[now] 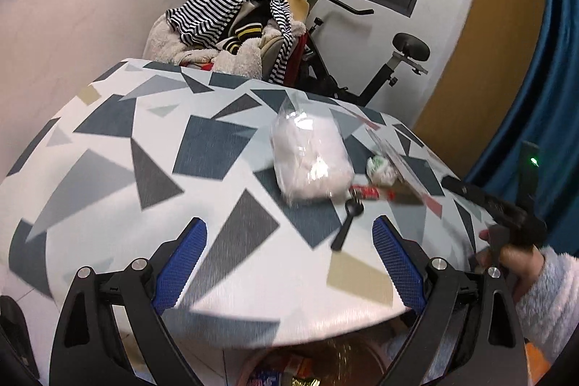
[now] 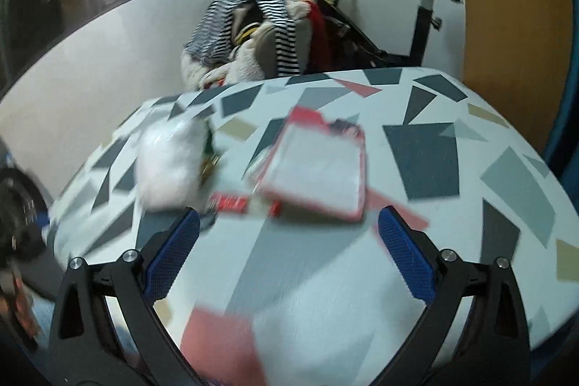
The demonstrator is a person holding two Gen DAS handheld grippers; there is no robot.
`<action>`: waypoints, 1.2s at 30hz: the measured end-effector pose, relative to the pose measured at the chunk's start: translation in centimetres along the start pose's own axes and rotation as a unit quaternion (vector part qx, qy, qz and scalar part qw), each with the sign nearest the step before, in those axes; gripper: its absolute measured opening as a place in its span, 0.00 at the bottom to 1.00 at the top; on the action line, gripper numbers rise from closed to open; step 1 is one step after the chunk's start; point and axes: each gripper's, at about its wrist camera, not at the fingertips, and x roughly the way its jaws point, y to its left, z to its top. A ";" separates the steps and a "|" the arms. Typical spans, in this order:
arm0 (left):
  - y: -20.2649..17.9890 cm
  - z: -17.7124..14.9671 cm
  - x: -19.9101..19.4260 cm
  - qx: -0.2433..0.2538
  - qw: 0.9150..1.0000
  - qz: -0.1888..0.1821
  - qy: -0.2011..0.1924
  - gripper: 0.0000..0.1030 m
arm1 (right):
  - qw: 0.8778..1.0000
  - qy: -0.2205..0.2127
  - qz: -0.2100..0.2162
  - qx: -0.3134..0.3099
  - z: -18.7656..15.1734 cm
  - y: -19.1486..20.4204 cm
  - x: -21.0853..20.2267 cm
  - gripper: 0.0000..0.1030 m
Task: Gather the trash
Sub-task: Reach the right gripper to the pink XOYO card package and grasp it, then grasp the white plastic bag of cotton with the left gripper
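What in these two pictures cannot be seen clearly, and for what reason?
- Red-edged flat packet, right wrist view: motion blur, print unreadable.
- White stuff in the clear plastic bag: blurred in both views, contents unclear.
- Small green-white crumpled item, left wrist view: partly behind a clear wrapper.
- Bin below the table: cut by the bottom edge, behind the left gripper.
- Right gripper: open, nothing between its pads.

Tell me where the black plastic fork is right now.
In the left wrist view, the black plastic fork lies on the patterned table, right of centre, just in front of the clear plastic bag and beside the red wrapper.
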 end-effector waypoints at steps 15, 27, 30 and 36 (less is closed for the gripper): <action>0.5 1.5 3.9 -0.011 1.000 -0.005 0.015 0.88 | 0.991 0.091 -0.018 0.099 4.7 -3.6 11.0 0.94; 0.6 2.5 7.6 -0.040 0.998 -0.018 0.044 0.88 | 0.994 0.049 0.007 0.098 4.3 -3.7 9.0 0.91; 0.6 3.1 9.6 -0.066 0.996 -0.030 0.059 0.88 | 0.996 0.033 0.013 0.086 4.1 -3.4 7.7 0.91; 0.5 4.5 13.4 -0.116 0.990 -0.051 0.055 0.88 | 0.997 0.013 0.023 0.067 3.8 -2.9 5.2 0.91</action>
